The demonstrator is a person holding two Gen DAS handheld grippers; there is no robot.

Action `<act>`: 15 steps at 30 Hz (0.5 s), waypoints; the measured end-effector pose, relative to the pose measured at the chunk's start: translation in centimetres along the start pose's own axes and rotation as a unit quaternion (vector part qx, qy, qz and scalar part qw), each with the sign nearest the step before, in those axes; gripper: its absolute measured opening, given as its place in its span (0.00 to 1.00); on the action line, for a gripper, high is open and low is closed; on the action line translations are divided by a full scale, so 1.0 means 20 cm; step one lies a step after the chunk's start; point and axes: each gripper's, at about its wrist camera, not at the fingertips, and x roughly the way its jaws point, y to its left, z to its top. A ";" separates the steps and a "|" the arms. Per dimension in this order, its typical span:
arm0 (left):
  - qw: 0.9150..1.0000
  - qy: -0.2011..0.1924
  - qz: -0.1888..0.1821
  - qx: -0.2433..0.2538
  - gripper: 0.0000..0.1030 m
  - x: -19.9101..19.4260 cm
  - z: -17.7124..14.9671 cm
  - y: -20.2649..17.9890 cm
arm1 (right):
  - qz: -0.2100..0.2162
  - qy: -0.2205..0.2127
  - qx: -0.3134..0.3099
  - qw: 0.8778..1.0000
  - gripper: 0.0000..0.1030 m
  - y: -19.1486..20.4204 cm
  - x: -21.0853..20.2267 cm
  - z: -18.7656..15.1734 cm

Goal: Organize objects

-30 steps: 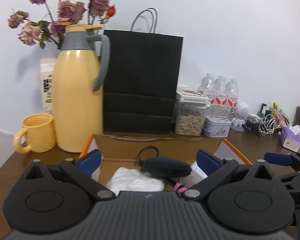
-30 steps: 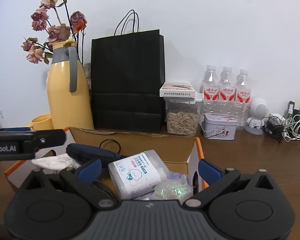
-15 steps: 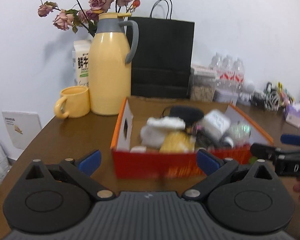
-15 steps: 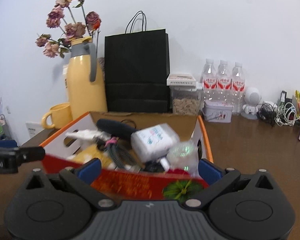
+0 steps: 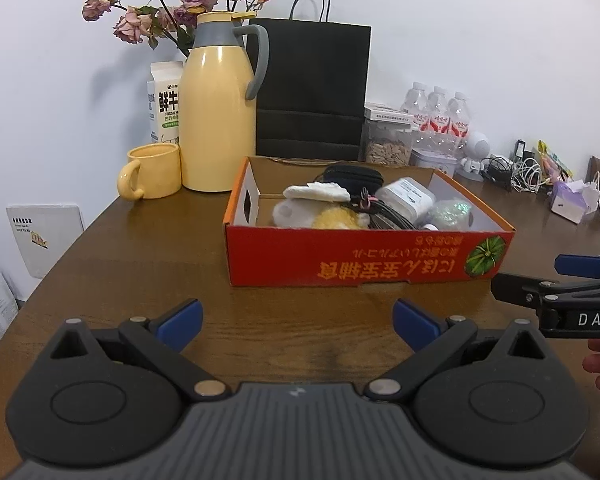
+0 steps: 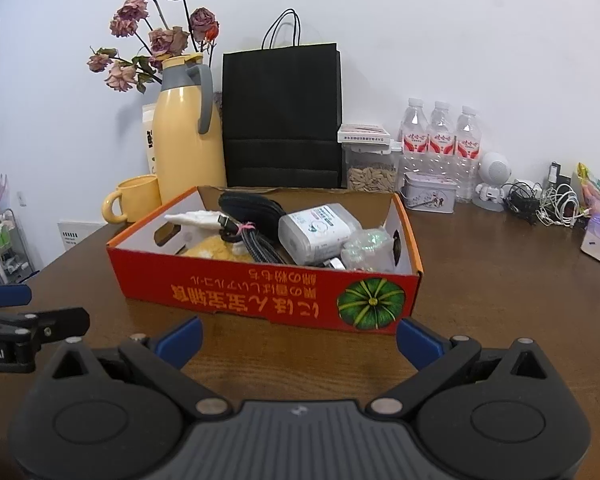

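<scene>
- Pulling back, both cameras now take in the whole red cardboard box (image 5: 364, 258) at mid-frame on the table (image 5: 148, 280); a second ago they hung right over its contents.
- Filling the box: a white cloth (image 5: 316, 192), black pouch (image 5: 354, 178), coiled cable (image 6: 260, 246), wipes pack (image 6: 318, 232).
- Sitting low in frame, the left gripper (image 5: 298, 320) is spread wide, empty.
- Matching it, the right gripper (image 6: 300, 338) is spread wide, empty too.
- Reading it: packing looks finished.
</scene>
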 end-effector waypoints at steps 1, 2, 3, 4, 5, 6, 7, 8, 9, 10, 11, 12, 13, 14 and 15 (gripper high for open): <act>1.000 0.001 0.000 0.001 1.00 -0.01 -0.01 0.00 | 0.000 0.000 0.000 1.000 1.00 0.00 -0.01 -0.01; 1.000 0.001 -0.001 0.001 1.00 -0.01 -0.01 -0.01 | 0.000 0.001 0.001 1.000 1.00 0.00 -0.01 -0.01; 1.000 0.001 -0.001 0.002 1.00 -0.02 -0.02 -0.01 | 0.000 0.001 0.001 1.000 1.00 0.00 -0.02 -0.01; 1.000 0.002 -0.001 0.002 1.00 -0.02 -0.02 -0.01 | 0.000 0.002 0.001 1.000 1.00 0.01 -0.03 -0.02; 1.000 0.003 -0.001 0.003 1.00 -0.02 -0.03 -0.02 | 0.000 0.002 0.001 1.000 1.00 0.01 -0.03 -0.02; 1.000 0.004 -0.001 0.003 1.00 -0.03 -0.03 -0.02 | 0.000 0.002 0.000 1.000 1.00 0.01 -0.04 -0.02; 1.000 0.004 -0.002 0.004 1.00 -0.03 -0.03 -0.03 | 0.001 0.002 0.000 1.000 1.00 0.01 -0.04 -0.02; 1.000 0.004 -0.002 0.004 1.00 -0.03 -0.03 -0.03 | 0.001 0.002 0.000 1.000 1.00 0.01 -0.04 -0.03; 1.000 0.004 -0.001 0.004 1.00 -0.04 -0.04 -0.03 | 0.002 0.002 0.000 1.000 1.00 0.01 -0.05 -0.03; 1.000 0.003 0.000 0.003 1.00 -0.04 -0.04 -0.03 | 0.002 0.002 -0.001 1.000 1.00 0.01 -0.05 -0.03; 1.000 0.003 -0.001 0.002 1.00 -0.04 -0.04 -0.03 | 0.002 0.001 -0.001 1.000 1.00 0.02 -0.05 -0.03; 1.000 0.002 0.000 0.002 1.00 -0.04 -0.04 -0.02 | 0.002 0.001 -0.001 1.000 1.00 0.02 -0.06 -0.04; 1.000 0.002 0.002 0.002 1.00 -0.05 -0.04 -0.02 | 0.002 0.002 -0.001 1.000 1.00 0.02 -0.06 -0.04; 1.000 0.002 0.003 0.001 1.00 -0.05 -0.04 -0.02 | 0.001 0.002 -0.001 1.000 1.00 0.02 -0.06 -0.04; 1.000 0.002 0.004 0.000 1.00 -0.05 -0.04 -0.02 | 0.001 0.003 -0.002 1.000 1.00 0.02 -0.06 -0.04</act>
